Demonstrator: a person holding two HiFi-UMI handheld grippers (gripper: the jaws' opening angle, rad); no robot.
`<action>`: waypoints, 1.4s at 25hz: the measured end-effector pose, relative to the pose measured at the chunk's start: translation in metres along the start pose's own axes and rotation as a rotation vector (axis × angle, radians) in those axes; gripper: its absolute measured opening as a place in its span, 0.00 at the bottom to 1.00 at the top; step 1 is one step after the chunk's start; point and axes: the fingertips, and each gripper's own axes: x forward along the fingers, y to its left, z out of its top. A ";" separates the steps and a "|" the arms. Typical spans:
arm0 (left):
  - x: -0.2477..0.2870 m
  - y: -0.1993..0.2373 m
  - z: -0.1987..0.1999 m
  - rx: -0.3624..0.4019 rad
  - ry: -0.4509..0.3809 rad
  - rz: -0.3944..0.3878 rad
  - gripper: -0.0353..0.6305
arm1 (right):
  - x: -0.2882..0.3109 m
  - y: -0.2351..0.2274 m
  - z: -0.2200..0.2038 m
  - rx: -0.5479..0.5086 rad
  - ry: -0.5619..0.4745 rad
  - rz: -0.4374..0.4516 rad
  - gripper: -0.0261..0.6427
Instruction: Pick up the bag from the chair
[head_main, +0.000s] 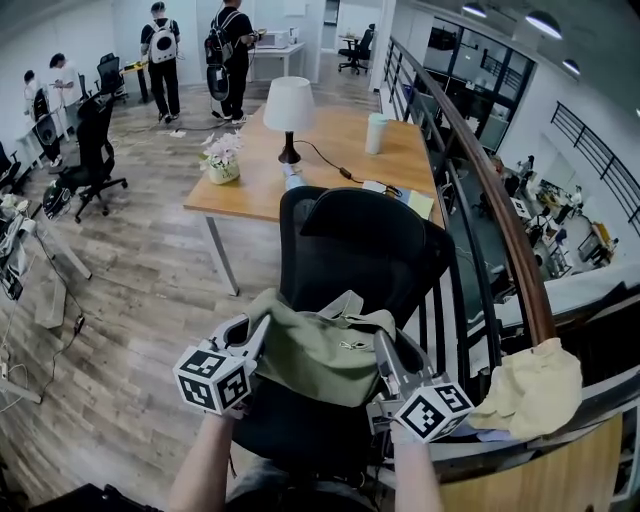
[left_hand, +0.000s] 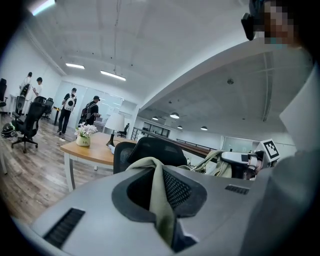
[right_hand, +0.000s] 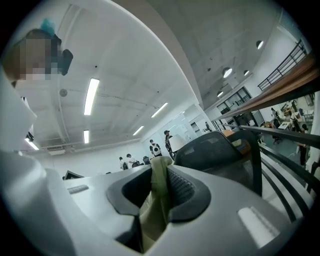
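An olive green cloth bag (head_main: 322, 352) hangs lifted above the seat of a black office chair (head_main: 365, 245). My left gripper (head_main: 258, 335) is shut on the bag's left edge, and a fold of the green fabric (left_hand: 162, 200) is pinched between its jaws. My right gripper (head_main: 383, 348) is shut on the bag's right edge, with the fabric (right_hand: 157, 192) caught between its jaws. The chair's mesh backrest (left_hand: 155, 150) rises just behind the bag. In the left gripper view the right gripper (left_hand: 245, 159) shows beyond the bag's straps.
A wooden desk (head_main: 330, 150) with a lamp (head_main: 288, 115), a flower pot (head_main: 222, 160) and a cup (head_main: 376, 132) stands behind the chair. A railing (head_main: 500, 225) runs along the right, with a yellow cloth (head_main: 530, 390) on it. People (head_main: 190, 55) stand at the far end.
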 end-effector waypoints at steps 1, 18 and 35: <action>-0.002 -0.001 0.004 0.003 -0.007 -0.001 0.09 | 0.000 0.004 0.004 -0.012 -0.004 0.006 0.17; -0.017 -0.022 0.079 0.055 -0.146 -0.012 0.09 | 0.004 0.042 0.076 -0.090 -0.127 0.071 0.18; -0.046 -0.044 0.126 0.096 -0.258 -0.030 0.09 | -0.008 0.075 0.121 -0.127 -0.199 0.104 0.18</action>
